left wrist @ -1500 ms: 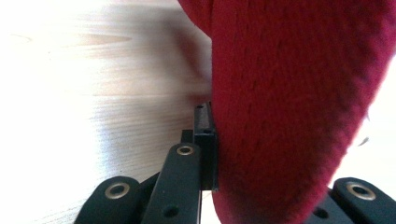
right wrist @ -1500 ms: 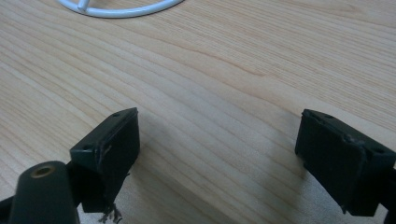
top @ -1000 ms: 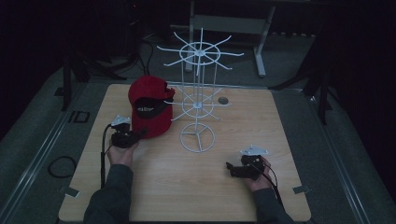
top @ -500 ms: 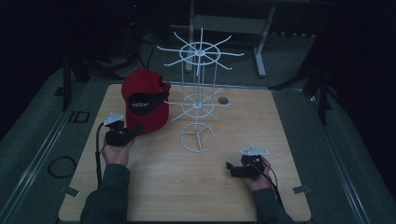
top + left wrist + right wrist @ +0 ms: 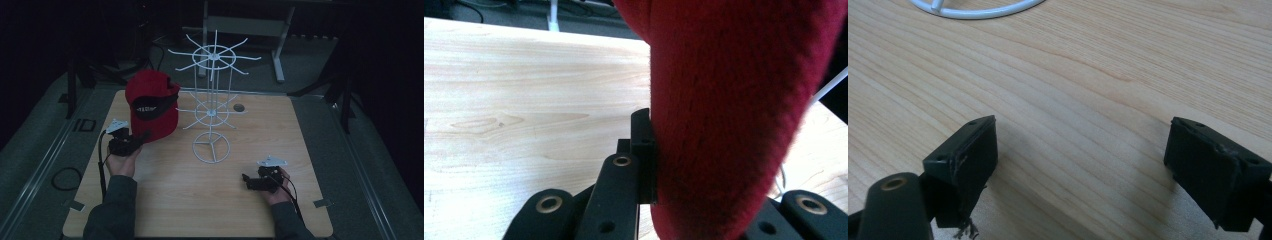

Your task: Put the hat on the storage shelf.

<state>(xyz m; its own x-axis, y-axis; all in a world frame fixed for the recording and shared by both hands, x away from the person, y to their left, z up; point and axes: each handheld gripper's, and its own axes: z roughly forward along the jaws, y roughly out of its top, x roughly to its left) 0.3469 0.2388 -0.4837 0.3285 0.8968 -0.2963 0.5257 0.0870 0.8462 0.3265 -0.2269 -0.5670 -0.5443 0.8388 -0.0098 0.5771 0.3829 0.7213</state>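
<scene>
A red cap [image 5: 151, 104] with a black band and white lettering is lifted above the table's left side, left of the white wire rack [image 5: 214, 95]. My left gripper [image 5: 136, 141] is shut on the cap's lower edge; in the left gripper view the red fabric [image 5: 724, 115] is pinched between the jaws, with one black fingertip [image 5: 642, 150] pressed against it. My right gripper [image 5: 246, 181] rests low over the wood at the front right, jaws wide open and nothing between them [image 5: 1083, 155].
The rack's round white base [image 5: 211, 147] stands mid-table, and its rim [image 5: 973, 10] curves across the top of the right gripper view. A small dark hole [image 5: 239, 107] marks the table behind the rack. Dark floor and cables surround the wooden table [image 5: 200, 200].
My left hand has lifted the cap and carried it slightly left, away from the rack. The right gripper has stayed put.
</scene>
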